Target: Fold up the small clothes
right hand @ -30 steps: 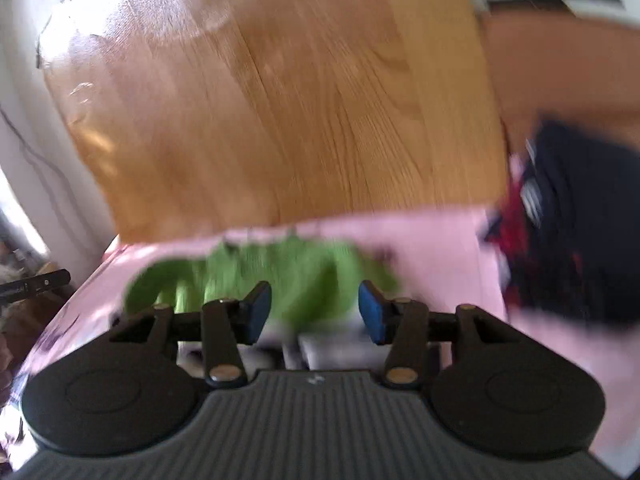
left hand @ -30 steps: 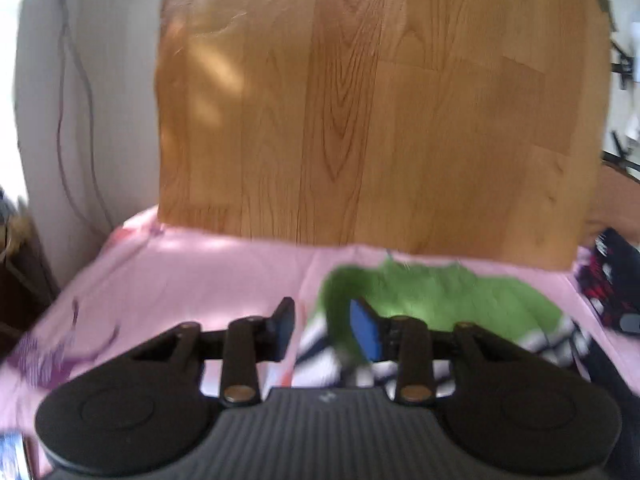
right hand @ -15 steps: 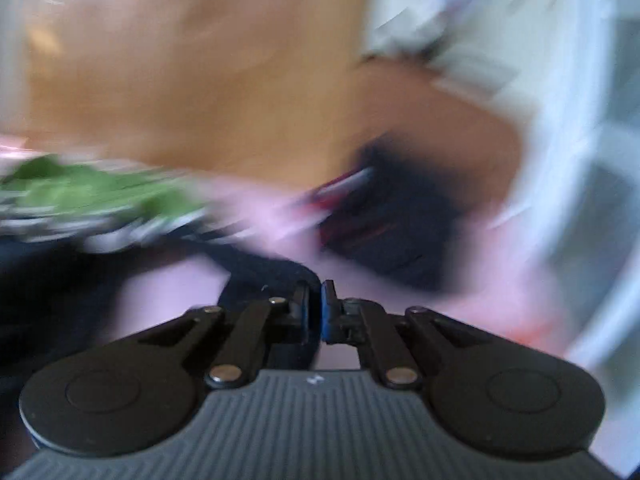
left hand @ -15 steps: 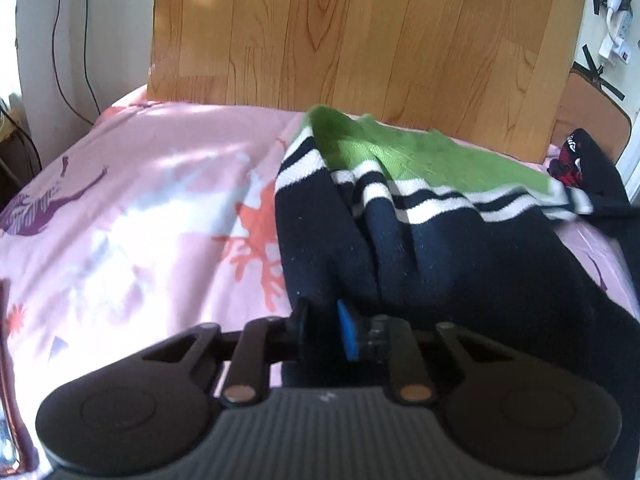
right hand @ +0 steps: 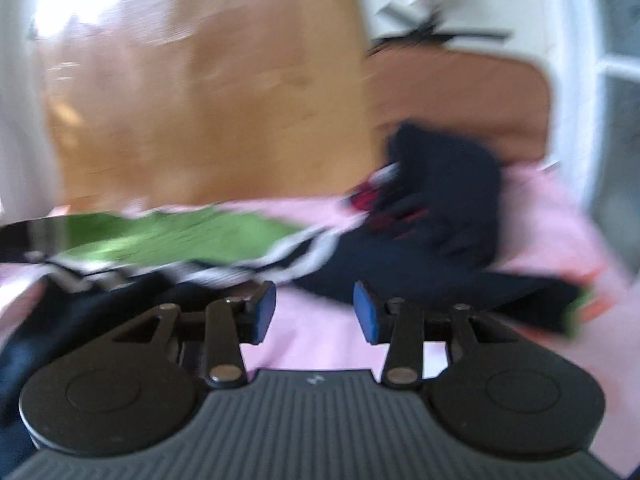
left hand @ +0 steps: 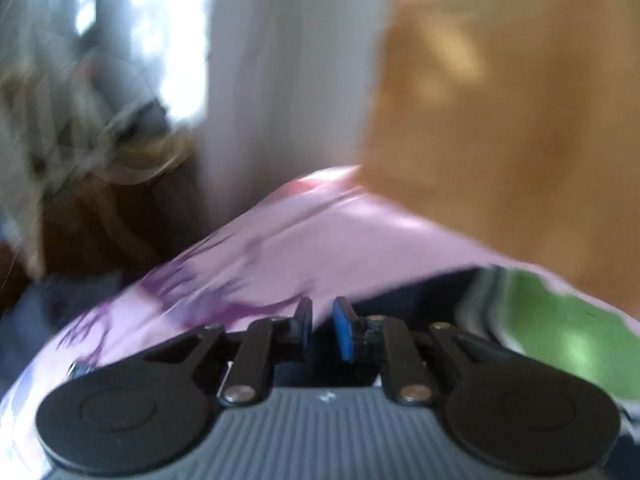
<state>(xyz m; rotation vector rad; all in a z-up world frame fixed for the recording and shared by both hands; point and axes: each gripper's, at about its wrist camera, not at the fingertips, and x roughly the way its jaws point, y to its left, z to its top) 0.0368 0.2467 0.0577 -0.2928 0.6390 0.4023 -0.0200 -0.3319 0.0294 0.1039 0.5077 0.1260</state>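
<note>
Right wrist: blurred, no legible writing.

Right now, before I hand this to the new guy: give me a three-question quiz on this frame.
1. Pick one: the band above the white stripes on the striped garment is A) red, B) green, C) yellow.
2. True or false: a second dark garment lies on the pink sheet.
3. Short answer: which claw is clamped on cloth?

Key:
1. B.
2. True.
3. The left claw, shut on the striped garment's dark cloth. The right claw has its jaws opening, and only the pink sheet shows between them.
</note>
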